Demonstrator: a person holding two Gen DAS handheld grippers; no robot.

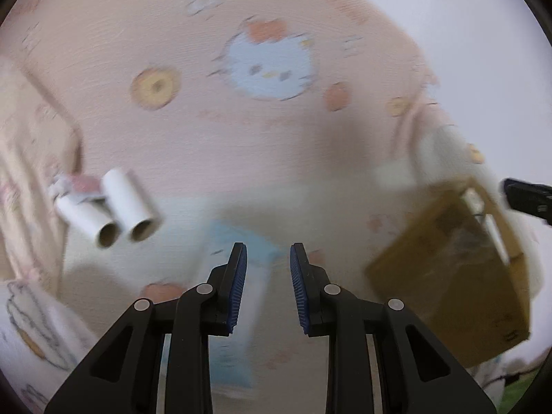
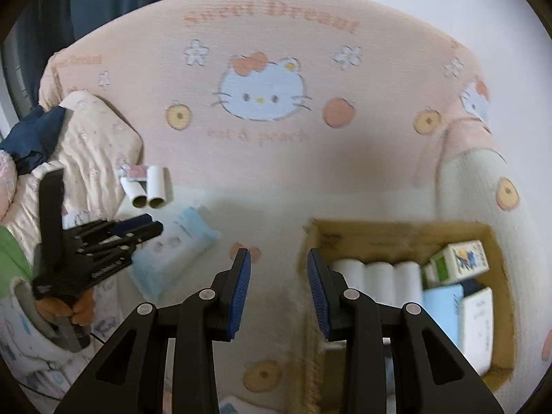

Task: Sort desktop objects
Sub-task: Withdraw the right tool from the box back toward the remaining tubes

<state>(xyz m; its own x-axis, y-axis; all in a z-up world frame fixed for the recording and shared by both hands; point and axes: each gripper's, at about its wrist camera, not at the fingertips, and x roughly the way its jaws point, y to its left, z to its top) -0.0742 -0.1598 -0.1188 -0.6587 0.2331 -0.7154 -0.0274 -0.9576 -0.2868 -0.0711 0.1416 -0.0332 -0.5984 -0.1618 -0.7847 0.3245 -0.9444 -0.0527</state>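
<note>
Next target, as I'm judging it: the light-blue tissue pack (image 2: 176, 252), lying flat on the pink cartoon-cat bedspread (image 2: 276, 158). This surface is a bed, not a desk. In the left wrist view the pack (image 1: 241, 276) is sitting right under and between the fingers of the left tongs (image 1: 268, 286), heavily blurred.

The left tongs are reading as released: a clear gap is showing between the blue pads, nothing is pinched, and I can't tell if they are touching the pack. From the right wrist view, the left tongs (image 2: 114, 241) are pointing at the pack's near-left end.

The right tongs (image 2: 278, 291) are also released and empty, hanging over the left rim of the cardboard box (image 2: 396, 231).

Progress, judging from what is lying where:
- Done: the box is already holding 3 white rolls (image 2: 377, 279), a small printed carton (image 2: 459, 260), a blue-covered flat item (image 2: 443, 307) and a white packet (image 2: 477, 327).
- Left: the tissue pack, 2 white paper-tube rolls (image 2: 148, 188) lying side by side near the pillow (image 2: 93, 145), plus a small pink-and-white packet (image 2: 132, 171) just behind them.

So at least 4 items are still sitting outside, well apart from the box. I'm calling it roughly halfway or a bit past.
</note>
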